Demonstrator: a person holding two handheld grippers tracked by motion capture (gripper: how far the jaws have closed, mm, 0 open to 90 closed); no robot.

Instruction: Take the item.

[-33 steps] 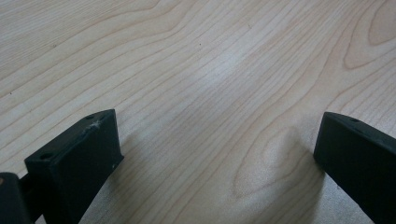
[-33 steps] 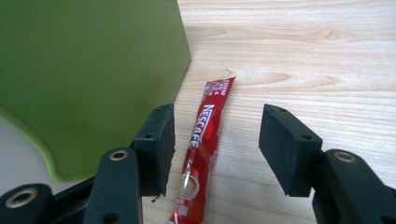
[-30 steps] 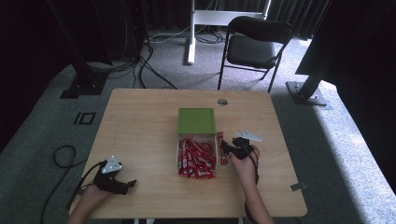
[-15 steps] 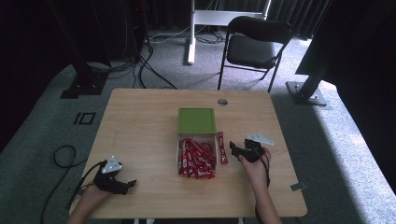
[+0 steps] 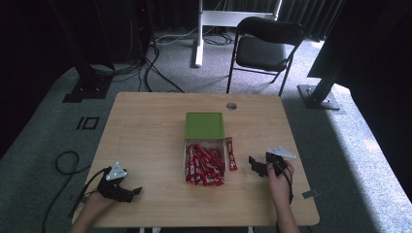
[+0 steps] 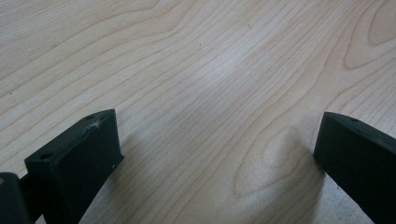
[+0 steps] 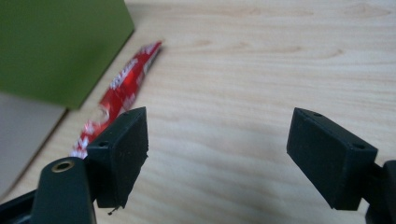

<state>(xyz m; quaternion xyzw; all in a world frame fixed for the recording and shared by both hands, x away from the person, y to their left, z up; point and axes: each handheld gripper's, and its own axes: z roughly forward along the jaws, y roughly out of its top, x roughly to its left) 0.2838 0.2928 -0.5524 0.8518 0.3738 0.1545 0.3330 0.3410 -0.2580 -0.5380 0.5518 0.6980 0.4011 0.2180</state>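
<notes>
Seen from above: a pale rectangular wooden table with flowing grain, standing on grey carpet. At its middle, a shallow open cardboard box packed with glossy red foil sachets, with a flat olive-green square lid lying just beyond it, edge to edge.

Just right of the box, flat on the wood: one slim red foil sachet with white lettering, lengthwise alongside the box wall, apparently touching nothing else. In the right gripper view, the same sachet running along the matte green lid, crinkled and shiny, partly hidden behind one black jaw.

Near the table's right front: the right black two-jaw gripper, held low over bare wood, near the loose sachet but apart from it, pointing toward it. Jaws just opened further, now spread wide, with only wood grain between the blocky matte pads.

Near the left front corner: the left black gripper, topped by a grey three-cornered plate, resting low on the tabletop, well apart from the box. Jaws spread wide over bare, smooth wood, nothing between them.

Beyond the table: a black folding metal chair and loose dark cables on the carpet.
</notes>
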